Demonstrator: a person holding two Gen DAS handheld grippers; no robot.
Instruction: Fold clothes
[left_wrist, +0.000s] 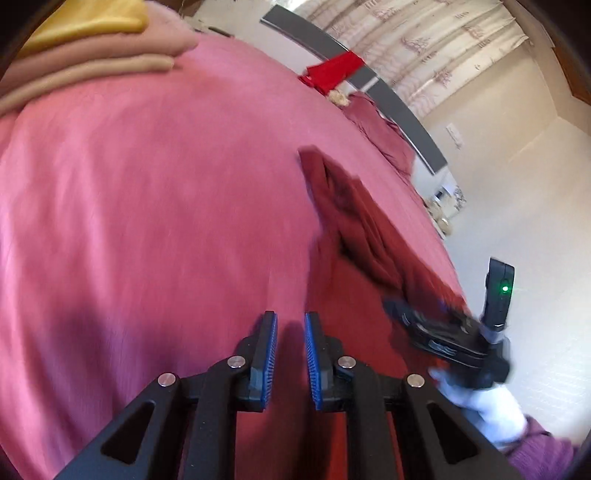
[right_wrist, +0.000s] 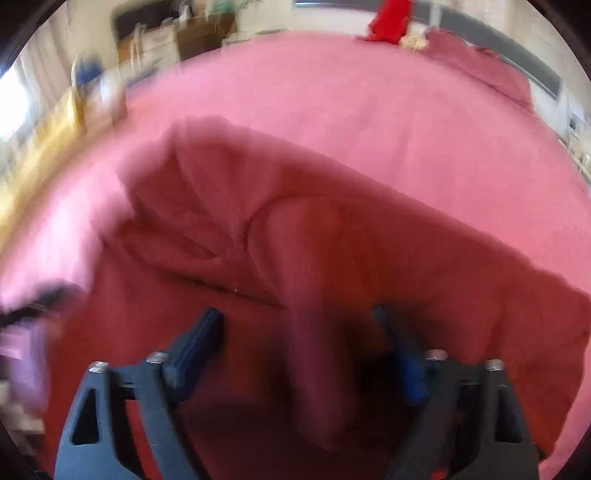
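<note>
Maroon garment (right_wrist: 332, 236) lies bunched between right gripper's (right_wrist: 299, 332) parted jaws.

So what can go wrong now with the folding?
The right gripper is open over a raised fold of the dark red garment, so it may pinch several layers. The garment lies crumpled near the bed edge and could slide off. The left gripper holds nothing, so that side may drag.
</note>
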